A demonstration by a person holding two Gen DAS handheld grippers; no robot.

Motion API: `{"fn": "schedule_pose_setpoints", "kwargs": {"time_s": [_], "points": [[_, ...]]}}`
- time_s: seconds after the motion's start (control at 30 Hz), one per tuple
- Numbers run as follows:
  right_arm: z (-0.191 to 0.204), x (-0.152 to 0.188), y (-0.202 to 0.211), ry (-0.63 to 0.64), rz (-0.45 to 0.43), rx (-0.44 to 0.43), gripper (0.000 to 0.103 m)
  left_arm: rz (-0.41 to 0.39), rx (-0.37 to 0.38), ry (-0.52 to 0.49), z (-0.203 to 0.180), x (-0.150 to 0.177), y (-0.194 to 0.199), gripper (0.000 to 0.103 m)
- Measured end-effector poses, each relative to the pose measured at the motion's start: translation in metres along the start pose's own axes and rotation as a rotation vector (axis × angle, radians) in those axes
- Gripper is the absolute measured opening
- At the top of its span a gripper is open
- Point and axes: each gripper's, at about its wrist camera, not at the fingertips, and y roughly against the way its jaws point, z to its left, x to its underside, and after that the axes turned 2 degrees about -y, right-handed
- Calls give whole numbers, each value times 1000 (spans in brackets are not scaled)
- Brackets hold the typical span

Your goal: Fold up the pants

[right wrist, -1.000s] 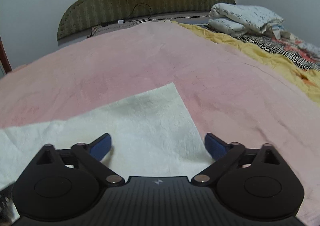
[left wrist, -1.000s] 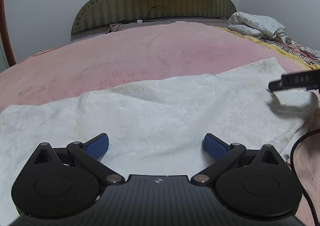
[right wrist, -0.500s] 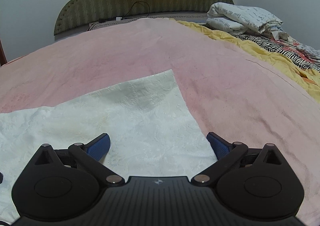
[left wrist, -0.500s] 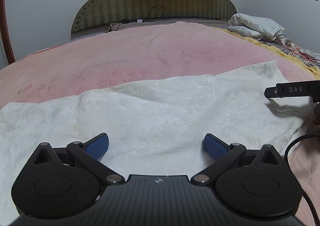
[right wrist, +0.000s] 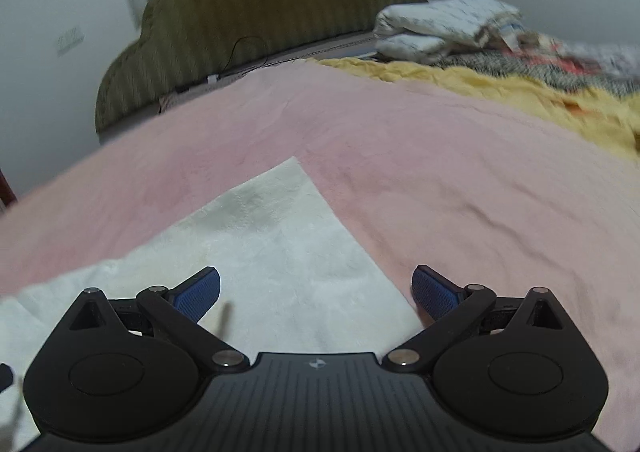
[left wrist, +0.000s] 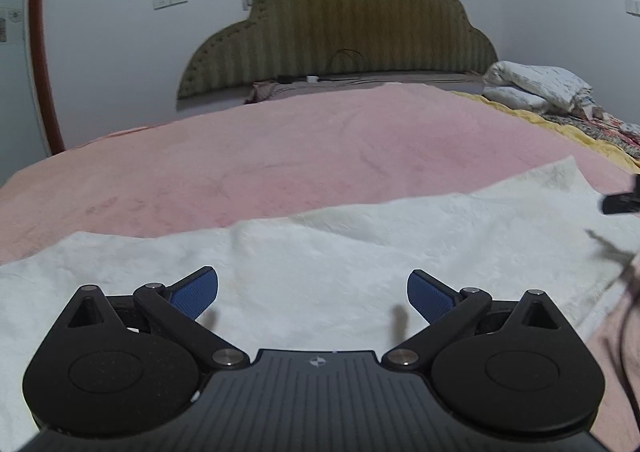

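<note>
Left gripper has its blue ribbed pads spread wide apart, gripping nothing, poised above the white textured fabric pants spread flat across the pink fuzzy bedspread. Right gripper likewise has its fingers parted and empty, left pad over the pants' end, right pad over bare pink bedspread. Beyond: olive padded scalloped headboard, folded white printed bedding, rumpled yellow blanket at right.
</note>
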Motion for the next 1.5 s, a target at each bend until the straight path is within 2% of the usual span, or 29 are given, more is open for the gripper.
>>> {"fn": "schedule_pose_setpoints", "kwargs": {"time_s": [0.17, 0.3, 0.5, 0.6, 0.77, 0.9, 0.97, 1.03, 1.1, 1.17, 1.23, 1.3, 1.4, 1.5], "points": [[-24, 2, 28, -175, 53, -93, 103, 68, -19, 68, 15, 2, -14, 102], [-33, 11, 27, -320, 185, -254, 103, 92, -18, 77, 18, 8, -17, 103], [-14, 22, 16, -364, 256, -397, 103, 93, -30, 52, 14, 10, -17, 103], [-5, 21, 10, -315, 192, -380, 103, 94, -30, 52, 14, 10, -17, 103], [-7, 17, -8, -314, 40, -341, 103, 100, -34, 48, 12, 11, -18, 103], [-1, 7, -28, -289, -14, -289, 101, 106, -34, 50, 12, 10, -21, 103], [1, 1, -37, -283, -30, -247, 89, 108, -33, 52, 12, 10, -21, 103], [-2, -4, -45, -281, -18, -171, 33, 110, -31, 55, 13, 10, -22, 103], [-12, -6, -53, -325, -2, -169, 17, 111, -27, 59, 13, 10, -22, 103], [-17, -5, -53, -334, 0, -182, 15, 110, -13, 69, 17, 9, -23, 102], [-12, -6, -48, -283, -13, -166, 13, 102, 29, 101, 23, 6, -20, 100], [5, -7, -38, -166, -44, -145, 12, 94, 122, 177, 35, 0, -16, 100], [48, -6, -16, 87, -114, -132, 12, 106, 348, 352, 55, -14, -17, 102], [102, 7, 4, 354, -170, -155, 12, 184, 613, 612, 78, -20, -35, 102]]}}
